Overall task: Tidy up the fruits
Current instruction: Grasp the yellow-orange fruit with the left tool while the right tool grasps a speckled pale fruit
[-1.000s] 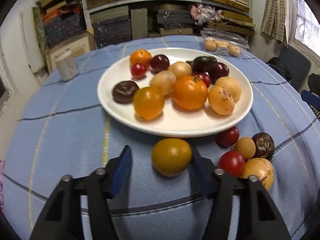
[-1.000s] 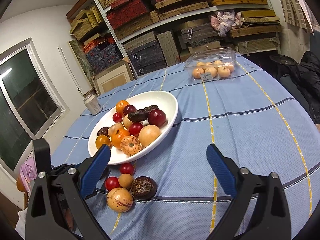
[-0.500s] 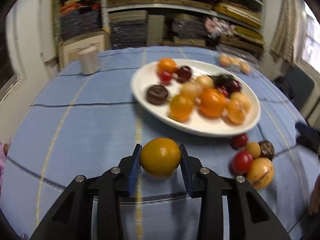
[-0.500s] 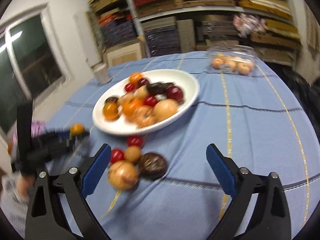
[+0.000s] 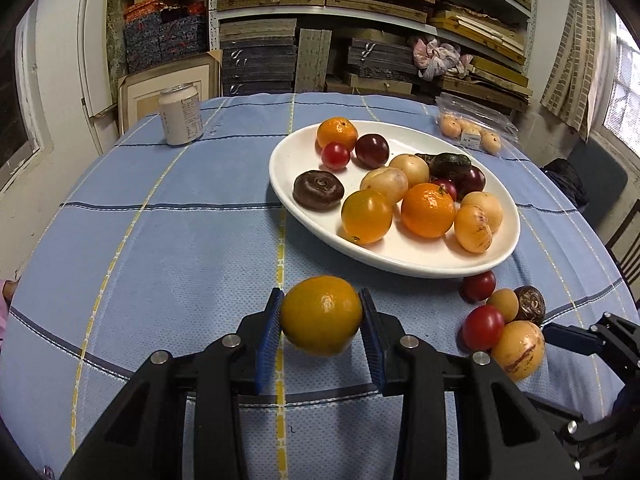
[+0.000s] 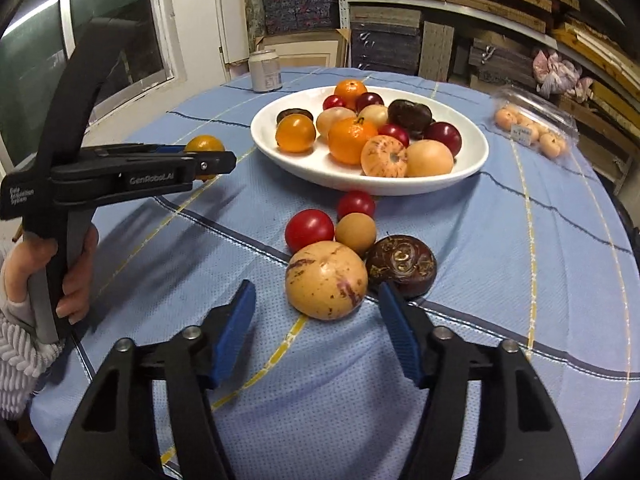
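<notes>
My left gripper [image 5: 321, 316] is shut on a yellow-orange fruit [image 5: 321, 314], held above the blue cloth left of the white plate [image 5: 292, 152]; it also shows in the right wrist view [image 6: 205, 145]. The plate [image 6: 472, 160] holds several mixed fruits. My right gripper [image 6: 318, 320] is open, its jaws either side of a tan striped fruit [image 6: 326, 280] without touching it. Beside it lie a dark brown fruit [image 6: 401, 266], two red fruits [image 6: 309, 230] and a small tan one [image 6: 355, 232].
A drinks can [image 5: 180, 114] stands at the far left of the round table. A clear box of small fruits [image 6: 534, 128] lies at the far right. Shelves of stacked boards stand behind the table. A dark chair [image 5: 592, 176] is at the right.
My left gripper closed on the yellow-orange fruit, lifted it and moved left. My right gripper moved down and in toward the loose fruits, now straddling the tan striped one.
</notes>
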Demonstrator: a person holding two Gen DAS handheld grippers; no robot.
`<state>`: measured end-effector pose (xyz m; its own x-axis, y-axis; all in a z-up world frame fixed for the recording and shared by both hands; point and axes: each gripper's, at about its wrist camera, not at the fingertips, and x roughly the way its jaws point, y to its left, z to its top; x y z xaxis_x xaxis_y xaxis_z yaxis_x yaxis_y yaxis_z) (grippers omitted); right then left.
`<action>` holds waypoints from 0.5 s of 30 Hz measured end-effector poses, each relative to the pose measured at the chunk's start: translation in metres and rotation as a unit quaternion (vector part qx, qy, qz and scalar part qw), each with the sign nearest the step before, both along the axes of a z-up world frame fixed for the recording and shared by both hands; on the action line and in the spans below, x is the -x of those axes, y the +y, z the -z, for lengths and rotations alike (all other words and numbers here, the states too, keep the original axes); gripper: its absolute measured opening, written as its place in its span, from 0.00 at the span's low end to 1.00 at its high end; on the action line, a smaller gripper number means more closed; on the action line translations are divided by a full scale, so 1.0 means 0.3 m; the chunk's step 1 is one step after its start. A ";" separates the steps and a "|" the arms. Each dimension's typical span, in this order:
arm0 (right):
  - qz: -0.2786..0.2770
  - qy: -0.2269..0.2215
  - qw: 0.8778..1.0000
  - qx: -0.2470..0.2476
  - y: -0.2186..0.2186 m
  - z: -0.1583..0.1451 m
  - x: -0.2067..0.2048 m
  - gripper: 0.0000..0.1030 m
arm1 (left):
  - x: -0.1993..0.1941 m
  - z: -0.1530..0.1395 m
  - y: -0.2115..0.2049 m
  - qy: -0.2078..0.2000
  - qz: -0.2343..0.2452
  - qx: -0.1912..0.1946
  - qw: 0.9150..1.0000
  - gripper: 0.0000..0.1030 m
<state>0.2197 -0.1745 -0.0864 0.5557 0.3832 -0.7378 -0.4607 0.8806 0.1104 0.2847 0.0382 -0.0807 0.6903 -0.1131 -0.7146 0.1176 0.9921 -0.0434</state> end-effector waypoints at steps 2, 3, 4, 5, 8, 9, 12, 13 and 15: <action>0.002 0.012 1.000 -0.004 0.000 0.010 -0.013 0.51 | -0.001 -0.001 -0.001 0.001 0.002 0.001 1.000 0.37; 0.004 0.014 1.000 -0.006 0.000 0.010 -0.017 0.51 | 0.000 -0.001 -0.003 0.001 0.004 0.001 1.000 0.37; 0.007 0.015 1.000 -0.011 -0.004 0.010 -0.024 0.48 | 0.002 -0.001 -0.006 0.001 0.004 0.001 1.000 0.37; 0.010 0.017 1.000 -0.016 -0.009 0.010 -0.030 0.46 | 0.004 -0.001 -0.010 0.001 0.005 0.001 1.000 0.37; 0.014 0.028 0.999 -0.021 -0.002 0.017 -0.055 0.46 | 0.005 0.002 -0.017 0.003 0.010 -0.001 1.000 0.37; 0.017 0.032 0.999 -0.021 0.004 0.021 -0.065 0.46 | 0.005 0.005 -0.020 0.003 0.010 -0.002 1.000 0.37; 0.020 0.041 0.999 -0.022 0.008 0.029 -0.083 0.45 | 0.003 0.011 -0.029 0.006 0.013 -0.005 1.000 0.37; 0.020 0.041 0.999 -0.024 0.006 0.029 -0.083 0.44 | 0.002 0.015 -0.031 0.008 0.013 -0.007 1.000 0.37; 0.020 0.040 0.999 -0.026 0.003 0.028 -0.081 0.44 | -0.005 0.022 -0.033 0.012 0.014 -0.007 1.000 0.37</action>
<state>0.2440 -0.1736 -0.0948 0.5109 0.4015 -0.7601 -0.4138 0.8899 0.1919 0.2864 0.0284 -0.0873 0.6694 -0.1214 -0.7329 0.1435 0.9891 -0.0328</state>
